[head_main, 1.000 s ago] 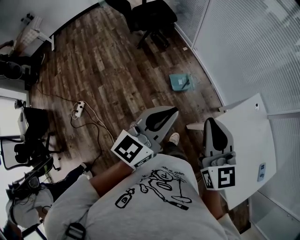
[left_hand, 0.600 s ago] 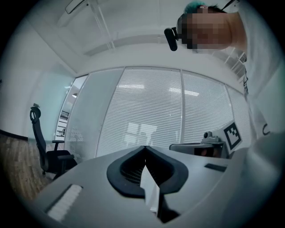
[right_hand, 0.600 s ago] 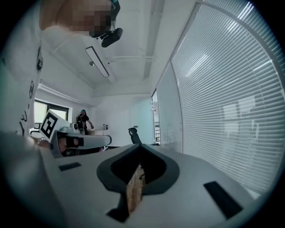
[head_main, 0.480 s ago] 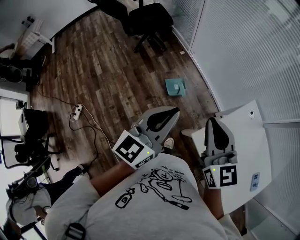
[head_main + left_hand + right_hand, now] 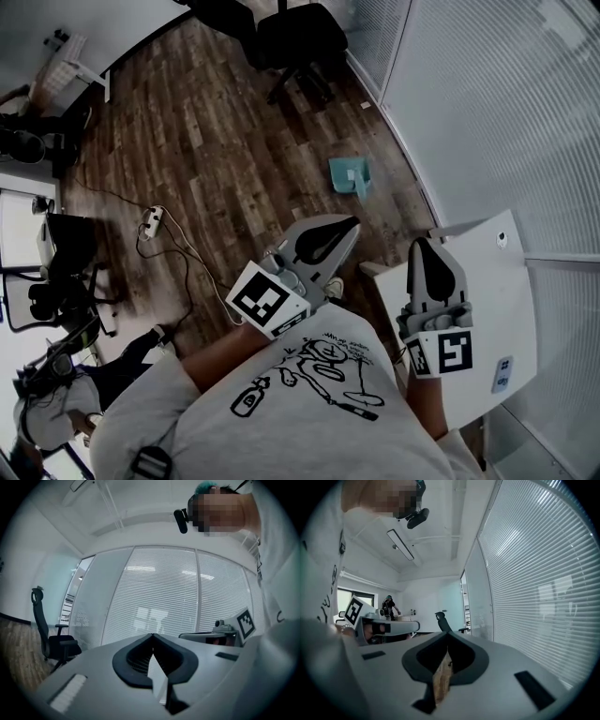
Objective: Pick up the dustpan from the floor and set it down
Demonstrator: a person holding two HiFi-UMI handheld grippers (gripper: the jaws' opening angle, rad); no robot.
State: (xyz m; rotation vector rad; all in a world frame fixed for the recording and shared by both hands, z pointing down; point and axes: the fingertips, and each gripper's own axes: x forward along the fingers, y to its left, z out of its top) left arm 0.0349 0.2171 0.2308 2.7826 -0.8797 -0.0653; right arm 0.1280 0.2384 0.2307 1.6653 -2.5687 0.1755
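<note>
Along the left edge of the head view, a swivel chair (image 5: 52, 291) stands among dim office gear, and a second person (image 5: 42, 412) is partly in frame at the lower corner. The floor (image 5: 216, 141) is dark wood plank, laid in mixed tones. A white power strip (image 5: 150, 223) lies on it, and a thin cable (image 5: 192, 248) trails from the strip toward the wearer. A black chair (image 5: 300, 42) stands at top centre, near the wall.

The dustpan (image 5: 349, 174) is teal. It lies flat on the floor, close to the foot of the wall and well apart from both tools. The left tool (image 5: 352, 223) points toward it from below; in the left gripper view its jaws meet at the tips with nothing between them. A shoe (image 5: 333, 286) shows just beneath this tool.

The right tool (image 5: 422, 241) hangs over the near edge of a white desk (image 5: 487, 291), jaws closed and empty. A small flat device (image 5: 502, 375) lies near the desk's lower right corner. Slatted blinds (image 5: 487, 112) cover the curved glass wall along the right side.

Markings: each tool carries a cube (image 5: 267, 300) with black-and-white square patterns. The wearer's shirt (image 5: 323, 370) bears a line drawing and a handwritten line too small to read.
</note>
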